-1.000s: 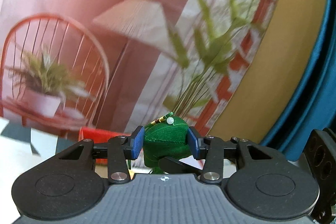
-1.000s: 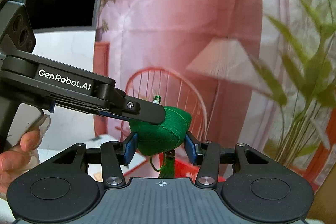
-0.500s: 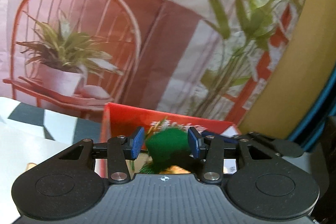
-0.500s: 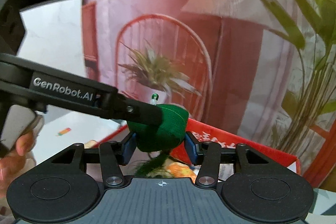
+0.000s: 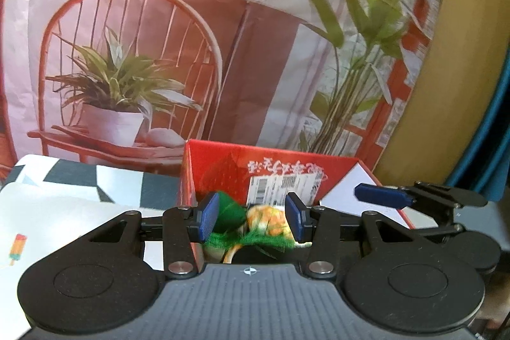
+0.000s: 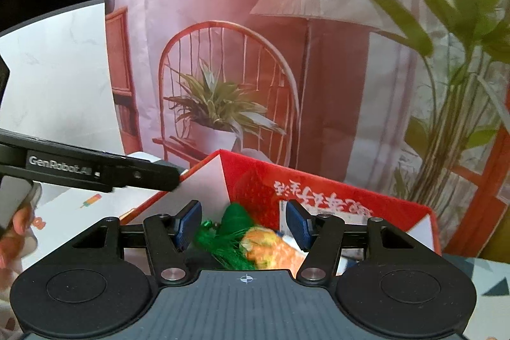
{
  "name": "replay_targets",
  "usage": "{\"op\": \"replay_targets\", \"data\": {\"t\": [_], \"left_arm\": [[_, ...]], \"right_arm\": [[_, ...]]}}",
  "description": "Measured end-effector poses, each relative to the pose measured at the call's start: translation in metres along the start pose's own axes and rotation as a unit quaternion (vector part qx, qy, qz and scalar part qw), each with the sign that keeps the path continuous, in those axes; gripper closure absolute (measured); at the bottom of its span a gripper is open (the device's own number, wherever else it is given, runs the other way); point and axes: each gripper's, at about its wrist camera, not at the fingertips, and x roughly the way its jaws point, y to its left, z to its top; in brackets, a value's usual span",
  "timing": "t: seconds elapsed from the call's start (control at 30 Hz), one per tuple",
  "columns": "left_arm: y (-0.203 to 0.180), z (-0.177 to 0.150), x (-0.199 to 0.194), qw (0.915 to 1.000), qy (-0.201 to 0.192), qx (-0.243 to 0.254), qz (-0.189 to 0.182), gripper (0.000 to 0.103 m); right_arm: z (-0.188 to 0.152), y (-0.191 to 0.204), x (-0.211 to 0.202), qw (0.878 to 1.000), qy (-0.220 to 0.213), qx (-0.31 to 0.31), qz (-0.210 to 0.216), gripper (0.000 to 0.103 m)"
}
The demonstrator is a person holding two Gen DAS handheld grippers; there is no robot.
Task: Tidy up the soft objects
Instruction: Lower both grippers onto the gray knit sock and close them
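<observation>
Two grippers hung over the open red box point(image 5: 223, 168) on the desk point(image 5: 57, 212). Nearest, the left gripper point(image 5: 251, 217) stood part open, its pads clear of the green tasselled pouch point(image 5: 234, 212), which lay in the box beside an orange-and-yellow soft toy point(image 5: 271, 217). The right gripper point(image 6: 244, 223) was opening, nothing pressed between its pads, the pouch point(image 6: 232, 217) below them. Farther back hung a printed backdrop point(image 5: 134, 53) of a chair, plant and lamp.

- Left gripper point(image 5: 251, 214): black linkage arms, silver screws, blue ribbed pads, grey ridged housing with a crosshair mark.
- Right gripper point(image 6: 244, 223): same build.
- White "GenRobot.AI" lettering along the left gripper's side.
</observation>
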Motion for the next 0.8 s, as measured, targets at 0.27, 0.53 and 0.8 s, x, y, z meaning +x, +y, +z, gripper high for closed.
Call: {"op": "replay_targets", "data": {"t": [0.27, 0.53, 0.8], "left_arm": [[-0.001, -0.048, -0.039, 0.9999, 0.011, -0.007, -0.006, 0.050], [-0.011, -0.103, -0.022, 0.9971, 0.075, -0.012, -0.010, 0.048], [-0.014, -0.128, 0.017, 0.9940, 0.108, -0.016, 0.006, 0.043]], "right_arm": [[-0.035, 0.000, -0.059, 0.999, -0.018, 0.030, -0.009, 0.048], [-0.085, -0.001, -0.106, 0.997, -0.017, 0.060, -0.041, 0.048], [-0.145, -0.014, -0.127, 0.991, 0.028, 0.092, -0.099, 0.048]]}}
